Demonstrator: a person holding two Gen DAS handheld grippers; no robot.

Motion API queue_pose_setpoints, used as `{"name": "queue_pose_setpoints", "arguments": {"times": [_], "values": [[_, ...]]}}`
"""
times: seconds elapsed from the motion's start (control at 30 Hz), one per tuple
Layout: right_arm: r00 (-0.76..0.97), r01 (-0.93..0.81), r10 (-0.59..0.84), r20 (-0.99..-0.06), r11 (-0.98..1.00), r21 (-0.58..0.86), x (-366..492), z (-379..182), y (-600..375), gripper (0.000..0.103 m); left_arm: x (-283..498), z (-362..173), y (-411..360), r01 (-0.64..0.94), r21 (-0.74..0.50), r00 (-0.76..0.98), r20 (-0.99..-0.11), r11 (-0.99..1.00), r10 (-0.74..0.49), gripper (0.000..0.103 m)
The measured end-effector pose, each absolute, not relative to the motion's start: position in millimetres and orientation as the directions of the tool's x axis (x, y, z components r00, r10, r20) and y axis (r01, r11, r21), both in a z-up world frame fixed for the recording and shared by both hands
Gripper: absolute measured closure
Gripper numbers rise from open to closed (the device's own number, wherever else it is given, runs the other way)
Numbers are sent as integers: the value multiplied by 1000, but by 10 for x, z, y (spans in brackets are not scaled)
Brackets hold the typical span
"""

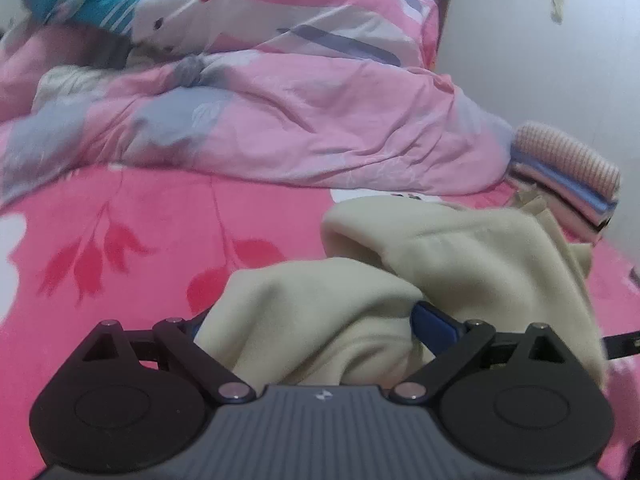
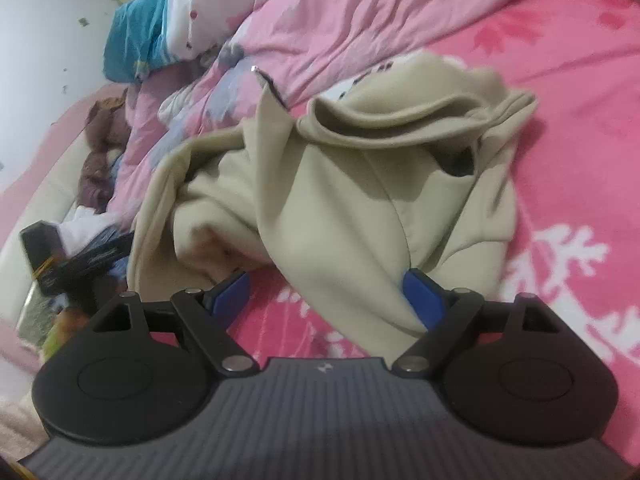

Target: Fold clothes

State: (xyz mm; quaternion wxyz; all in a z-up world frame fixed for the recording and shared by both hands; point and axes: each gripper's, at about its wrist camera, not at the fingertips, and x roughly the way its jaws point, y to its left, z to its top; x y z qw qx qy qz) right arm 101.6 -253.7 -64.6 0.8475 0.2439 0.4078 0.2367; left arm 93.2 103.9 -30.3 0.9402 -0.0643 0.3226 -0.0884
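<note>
No legible text; both tools open w/ beige garment (image 2: 344, 200) between.

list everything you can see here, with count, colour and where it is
garment: one, beige, crumpled on the bedsheet
bedsheet: one, bright pink with red and white floral print, under everything
quilt: one, pale pink with grey-blue patches, heaped behind the garment
folded clothes: one stack, pink check and blue, far right by the wall
teal fabric: one, beside the quilt
left gripper: blue fingers spread, beige fabric between
right gripper: blue fingers spread, fabric between
</note>
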Motion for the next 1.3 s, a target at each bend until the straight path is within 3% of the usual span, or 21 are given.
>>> {"name": "queue_pose_setpoints", "arguments": {"times": [0.3,0.43,0.6,0.77,0.8,0.83,0.87,1.0,1.07,1.3], "values": [[693,-175,583,-425,708,684,627,-305,-2946,18,151,-36,1316,97,-350,836,-479,932,-267,8],[668,-291,640,-380,694,658,590,-156,-2638,18,140,-51,1232,72,-314,835,-500,947,-230,8],[620,-446,678,-395,719,533,760,5,-1892,18,196,-188,1195,36,-290,822,-535,956,-193,12],[594,-460,653,-470,755,468,1104,-75,-1371,19,252,-326,1160,1,-264,808,-569,964,-157,16],[587,-457,645,-489,763,457,1162,-109,-1287,21,263,-354,1153,-6,-259,804,-575,966,-149,16],[577,-456,641,-506,767,452,1185,-147,-1229,35,274,-381,1146,-13,-254,801,-582,967,-142,17],[566,-458,640,-519,768,448,1183,-178,-1182,56,285,-409,1139,-20,-249,798,-588,968,-135,17],[573,-511,664,-480,748,424,887,-138,-1215,83,270,-411,1268,-27,-302,796,-583,953,-162,17],[557,-522,699,-448,714,466,744,-98,-1310,88,262,-413,1347,-35,-340,794,-581,940,-181,17],[472,-567,787,-397,616,547,208,-117,-1437,90,192,-393,1566,-80,-438,795,-570,895,-208,19]]}}
